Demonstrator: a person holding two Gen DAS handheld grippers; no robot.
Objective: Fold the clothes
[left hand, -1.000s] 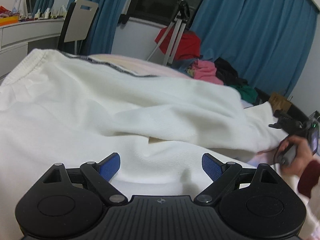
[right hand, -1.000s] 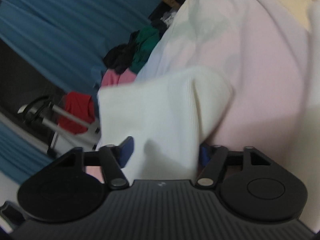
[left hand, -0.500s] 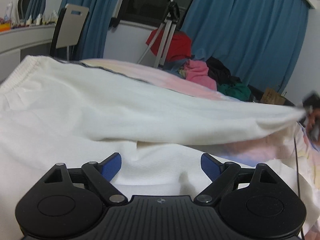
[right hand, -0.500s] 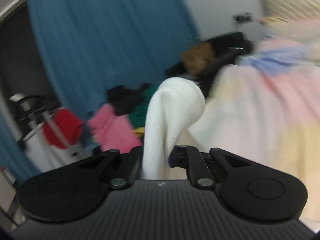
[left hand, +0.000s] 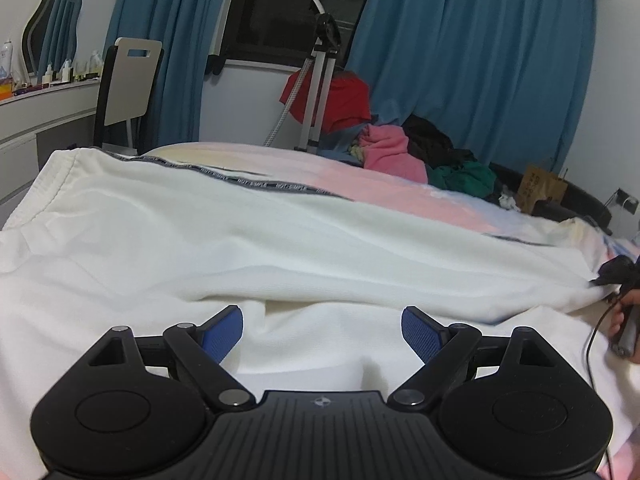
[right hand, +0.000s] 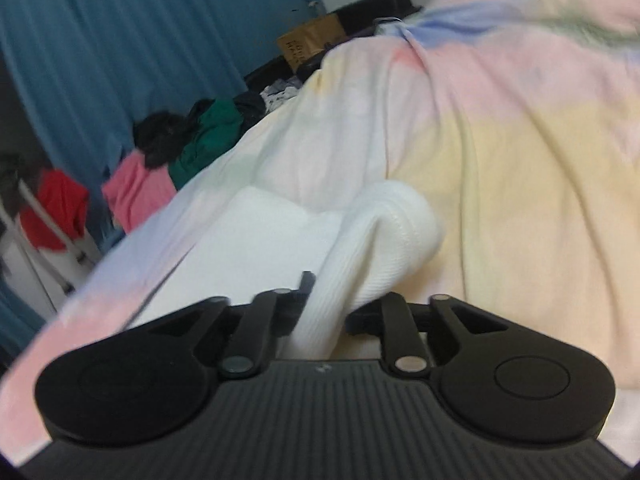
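Opening its jaws, the right tool [right hand: 326, 312] has the ribbed cuff [right hand: 384, 232] of the white garment [left hand: 224, 232] between them, the cloth bunched against both sides. The left tool [left hand: 322, 328] hangs wide apart above the near part of the garment, holding nothing. The garment lies spread from left to right across the pastel bed [right hand: 520, 140].

Both units share one build: matte black ribbed body, two round black discs at the flanks, triangular cut-out linkage arms on silver pivot screws, small compass-style logo at centre. Left gripper [left hand: 322, 330]: fingers [left hand: 222, 330] carry blue textured pads. Right gripper [right hand: 326, 310]: fingers black [right hand: 306, 286], pads hidden. A thin black cable [left hand: 591, 344] trails from it in the left wrist view.
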